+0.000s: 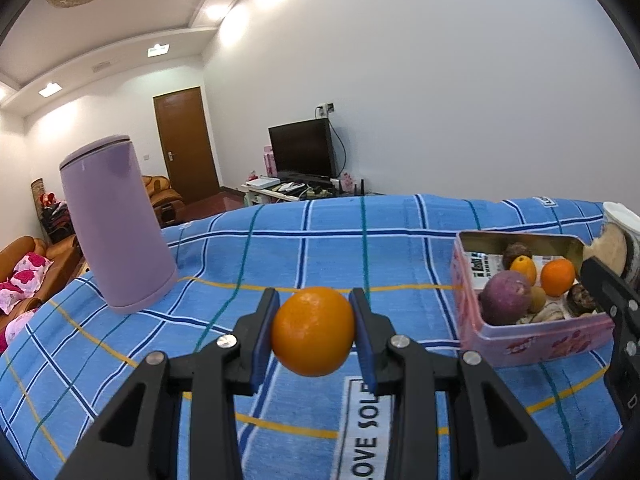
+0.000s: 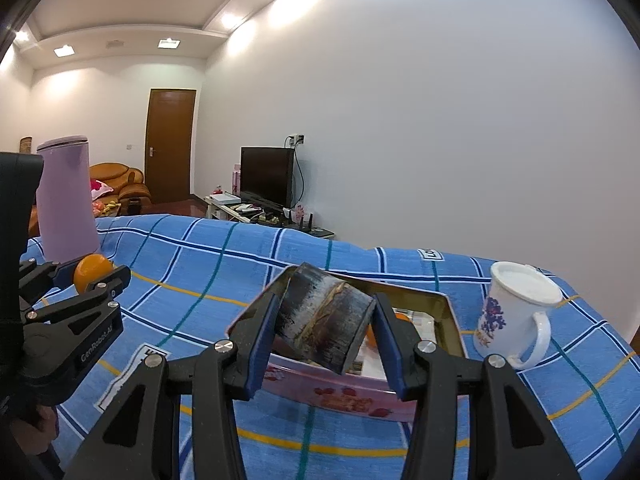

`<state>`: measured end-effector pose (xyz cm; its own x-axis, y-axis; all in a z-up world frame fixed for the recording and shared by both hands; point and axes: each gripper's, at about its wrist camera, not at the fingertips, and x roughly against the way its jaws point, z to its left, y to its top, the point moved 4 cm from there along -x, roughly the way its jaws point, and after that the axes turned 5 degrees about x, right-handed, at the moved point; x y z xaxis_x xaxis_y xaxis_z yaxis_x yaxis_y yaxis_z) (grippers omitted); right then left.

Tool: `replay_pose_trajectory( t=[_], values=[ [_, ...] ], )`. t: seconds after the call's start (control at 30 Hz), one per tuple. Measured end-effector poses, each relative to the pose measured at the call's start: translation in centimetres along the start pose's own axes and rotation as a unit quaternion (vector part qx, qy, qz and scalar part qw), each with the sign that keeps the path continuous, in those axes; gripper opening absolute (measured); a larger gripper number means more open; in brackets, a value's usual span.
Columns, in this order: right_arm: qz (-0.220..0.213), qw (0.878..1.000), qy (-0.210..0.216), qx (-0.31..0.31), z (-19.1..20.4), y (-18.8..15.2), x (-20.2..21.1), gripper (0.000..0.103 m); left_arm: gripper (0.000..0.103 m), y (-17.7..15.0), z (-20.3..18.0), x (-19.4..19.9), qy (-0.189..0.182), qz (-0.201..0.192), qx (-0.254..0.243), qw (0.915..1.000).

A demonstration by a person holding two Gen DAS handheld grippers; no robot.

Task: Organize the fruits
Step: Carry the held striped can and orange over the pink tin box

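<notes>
Nearest in the left wrist view, the left gripper (image 1: 314, 332) is clamped on an orange (image 1: 313, 331), its blue pads (image 1: 264, 344) pressing the fruit from both sides, lifted clear of the blue checked cloth (image 1: 280, 248) below. In the right wrist view the right gripper (image 2: 326, 336) holds a dark, streaked cylindrical chunk (image 2: 324, 320) tilted between its pads, just above the near edge of the pink tin (image 2: 344, 396).

From the left gripper, the pink tin sits at about three o'clock, resting on the cloth with its lid off. Inside lie a purple round fruit (image 1: 505, 298), a small orange (image 1: 558, 277), a yellow-orange fruit (image 1: 523, 269), a brown one (image 1: 516, 252) behind, and some dark pieces I cannot identify. The right gripper's black frame (image 1: 616, 304) shows at the tin's far right edge.

At about ten o'clock a lilac lidded canister (image 1: 116, 224) stands on the cloth, well apart from the tin. From the right gripper, a white flowered mug (image 2: 516, 316) stands at two o'clock, just beside the tin.

Beyond the cloth, at twelve o'clock, a dark television (image 1: 302, 148) stands against the white wall, with a brown door (image 1: 186, 144) to its left
</notes>
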<state>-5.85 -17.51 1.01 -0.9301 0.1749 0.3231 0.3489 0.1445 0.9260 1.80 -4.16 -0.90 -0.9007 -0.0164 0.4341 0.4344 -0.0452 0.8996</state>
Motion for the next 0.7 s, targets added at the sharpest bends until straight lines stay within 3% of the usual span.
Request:
replay_pose_trajectory(
  t=[0.7],
  values=[
    [0.009, 0.999, -0.03, -0.016, -4.3, -0.8, 0.1, 0.049, 0.038, 0.1, -5.8, 0.1, -0.058, 0.016, -0.009, 0.9982]
  ],
)
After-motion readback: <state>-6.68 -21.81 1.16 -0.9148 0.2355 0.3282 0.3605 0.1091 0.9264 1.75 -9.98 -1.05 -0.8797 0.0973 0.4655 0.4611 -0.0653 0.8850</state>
